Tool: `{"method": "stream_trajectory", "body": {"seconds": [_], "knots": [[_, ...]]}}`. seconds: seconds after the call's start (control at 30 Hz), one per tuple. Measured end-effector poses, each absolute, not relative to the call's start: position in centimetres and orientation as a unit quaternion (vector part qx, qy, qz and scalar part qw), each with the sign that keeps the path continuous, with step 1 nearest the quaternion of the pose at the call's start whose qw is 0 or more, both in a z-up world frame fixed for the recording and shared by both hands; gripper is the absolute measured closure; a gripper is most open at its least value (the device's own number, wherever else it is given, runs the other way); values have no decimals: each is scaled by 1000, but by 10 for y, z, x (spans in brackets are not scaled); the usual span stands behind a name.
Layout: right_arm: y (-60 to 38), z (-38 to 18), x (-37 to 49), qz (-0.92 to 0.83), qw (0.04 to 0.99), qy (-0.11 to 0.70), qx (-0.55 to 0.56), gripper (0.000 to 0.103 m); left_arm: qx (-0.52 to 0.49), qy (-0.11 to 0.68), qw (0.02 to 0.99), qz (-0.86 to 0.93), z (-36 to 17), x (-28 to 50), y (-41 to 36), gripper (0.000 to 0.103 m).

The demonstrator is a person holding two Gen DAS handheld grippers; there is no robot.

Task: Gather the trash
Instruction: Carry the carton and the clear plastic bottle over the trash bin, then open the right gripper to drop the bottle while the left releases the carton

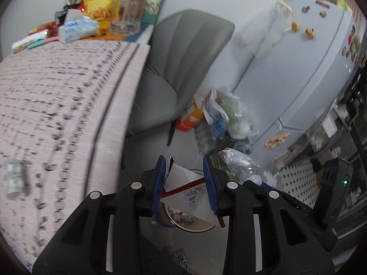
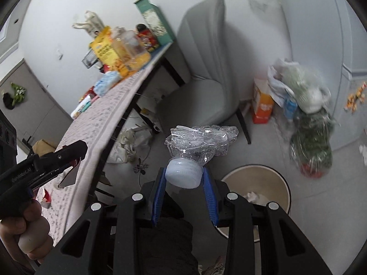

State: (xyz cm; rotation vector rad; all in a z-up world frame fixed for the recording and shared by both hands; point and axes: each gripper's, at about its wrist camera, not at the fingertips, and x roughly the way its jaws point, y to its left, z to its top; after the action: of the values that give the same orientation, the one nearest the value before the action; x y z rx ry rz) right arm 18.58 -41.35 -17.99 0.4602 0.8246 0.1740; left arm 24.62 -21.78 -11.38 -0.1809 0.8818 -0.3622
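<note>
My left gripper (image 1: 184, 162) is shut on a torn white and red carton wrapper (image 1: 183, 178) and holds it above the round beige trash bin (image 1: 195, 228). My right gripper (image 2: 183, 171) is shut on a crushed clear plastic bottle (image 2: 201, 141) by its white cap (image 2: 183, 174), just left of the bin (image 2: 263, 176). The bin has crumpled paper inside. The bottle also shows in the left wrist view (image 1: 240, 162). The left gripper appears in the right wrist view (image 2: 66, 153) over the table edge. A small clear item (image 1: 15, 178) lies blurred on the tablecloth.
The table with a pink patterned cloth (image 1: 57, 96) carries snack bags, a tissue pack and a glass jar (image 1: 128, 11) at its far end. A grey chair (image 1: 174, 68) stands beyond. A pile of bags and an orange carton (image 2: 261, 105) sits by the fridge (image 1: 309, 68).
</note>
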Motion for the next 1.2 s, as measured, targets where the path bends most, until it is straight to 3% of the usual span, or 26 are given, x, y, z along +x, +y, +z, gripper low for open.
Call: {"method": "stream_trajectory", "body": {"seconds": [0.3,0.33,0.37,0.4,1.0,1.03,1.13,1.2], "knots": [[-436,-243,206,64,875,428,217,69,-65,460,867,-178,-144,261,-254,70],[-437,-247,209,54,885,420,195,64,-65,465,865,-177,-147,263,-256,70],[-440,-253,214,28,889,423,174,42,-64,469,863,-176,-150,265,-257,70],[-444,-256,216,19,888,423,177,33,-63,473,861,-175,-153,267,-259,70],[-558,-254,157,-80,873,405,261,26,-56,529,816,-229,-201,287,-347,68],[-562,-251,153,-85,873,401,264,26,-59,528,815,-232,-201,288,-351,63],[-571,-243,143,-92,874,391,273,26,-87,528,804,-261,-200,292,-358,28],[-573,-240,140,-93,875,389,272,26,-111,521,801,-273,-194,293,-356,22]]}}
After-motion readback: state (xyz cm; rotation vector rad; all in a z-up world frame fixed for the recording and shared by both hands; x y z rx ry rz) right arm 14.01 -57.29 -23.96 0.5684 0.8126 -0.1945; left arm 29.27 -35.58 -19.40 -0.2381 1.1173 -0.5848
